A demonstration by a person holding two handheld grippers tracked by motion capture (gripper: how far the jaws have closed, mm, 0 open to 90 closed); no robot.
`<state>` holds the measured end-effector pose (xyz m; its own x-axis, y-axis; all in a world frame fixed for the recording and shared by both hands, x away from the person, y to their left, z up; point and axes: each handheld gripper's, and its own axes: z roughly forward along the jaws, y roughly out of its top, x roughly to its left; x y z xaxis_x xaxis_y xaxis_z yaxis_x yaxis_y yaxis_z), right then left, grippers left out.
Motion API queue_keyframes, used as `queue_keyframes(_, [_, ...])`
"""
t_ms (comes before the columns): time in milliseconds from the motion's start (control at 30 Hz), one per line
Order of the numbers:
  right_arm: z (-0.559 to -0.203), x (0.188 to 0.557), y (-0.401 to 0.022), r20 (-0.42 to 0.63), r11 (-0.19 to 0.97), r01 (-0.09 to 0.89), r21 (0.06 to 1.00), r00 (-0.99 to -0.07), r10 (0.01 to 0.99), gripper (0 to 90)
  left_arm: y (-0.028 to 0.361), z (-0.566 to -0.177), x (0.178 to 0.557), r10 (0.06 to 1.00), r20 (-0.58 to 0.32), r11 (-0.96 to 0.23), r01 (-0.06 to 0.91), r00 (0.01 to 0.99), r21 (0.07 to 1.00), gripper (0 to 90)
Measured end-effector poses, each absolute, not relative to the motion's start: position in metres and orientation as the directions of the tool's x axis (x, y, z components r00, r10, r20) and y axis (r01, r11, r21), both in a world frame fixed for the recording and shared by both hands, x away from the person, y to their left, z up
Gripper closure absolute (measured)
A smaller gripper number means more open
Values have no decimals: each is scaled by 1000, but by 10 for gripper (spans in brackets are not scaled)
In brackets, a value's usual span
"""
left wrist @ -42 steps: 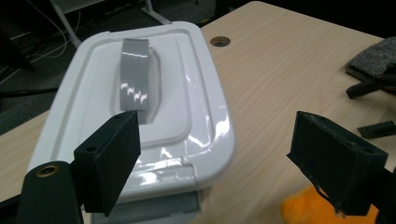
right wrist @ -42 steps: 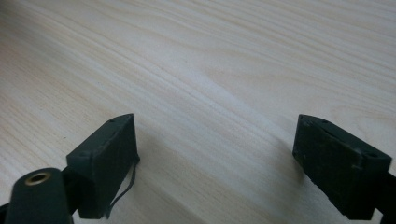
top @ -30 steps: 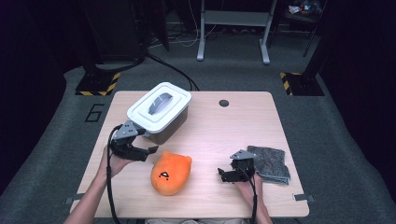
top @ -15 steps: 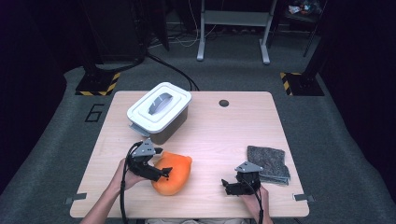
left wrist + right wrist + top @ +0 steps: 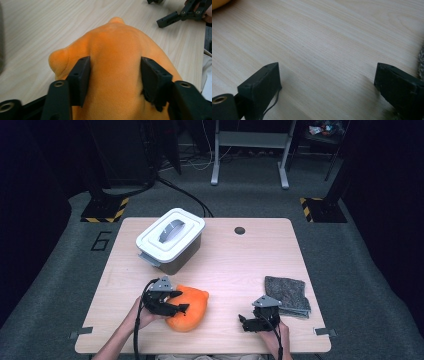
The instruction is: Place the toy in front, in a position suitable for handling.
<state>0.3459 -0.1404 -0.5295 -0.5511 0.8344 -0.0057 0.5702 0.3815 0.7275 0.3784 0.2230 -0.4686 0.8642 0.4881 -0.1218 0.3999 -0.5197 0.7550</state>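
A white-lidded grey plastic storage bin (image 5: 170, 241) stands at the far left of the pale wooden counter (image 5: 240, 265). Nearer the person, the left claw (image 5: 176, 309) has just been closing, its black jaws now pressing into both flanks of a soft orange plush toy (image 5: 192, 309) lying at the front edge. To the right, the right claw (image 5: 244, 322) rests wide open over bare wood, beside a folded grey cloth (image 5: 287, 295).
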Motion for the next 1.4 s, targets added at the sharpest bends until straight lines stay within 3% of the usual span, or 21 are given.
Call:
queue_keyframes(233, [-529,346,-142,-10,390,567,726,-557,830,63,218,-469,373,497,-77,-537,377,864,755,670])
queue_keyframes(400, [-530,346,-141,-6,380,569,729,-550,835,68,217,-465,369,506,-64,-516,361,860,777,736])
queue_keyframes(933, [-530,346,-141,4,362,578,731,-534,845,67,200,-446,380,616,-87,-370,385,783,846,741])
queue_keyframes(1400, [-530,346,-141,-2,365,576,732,-534,846,67,148,-437,391,671,-117,-278,394,732,876,735])
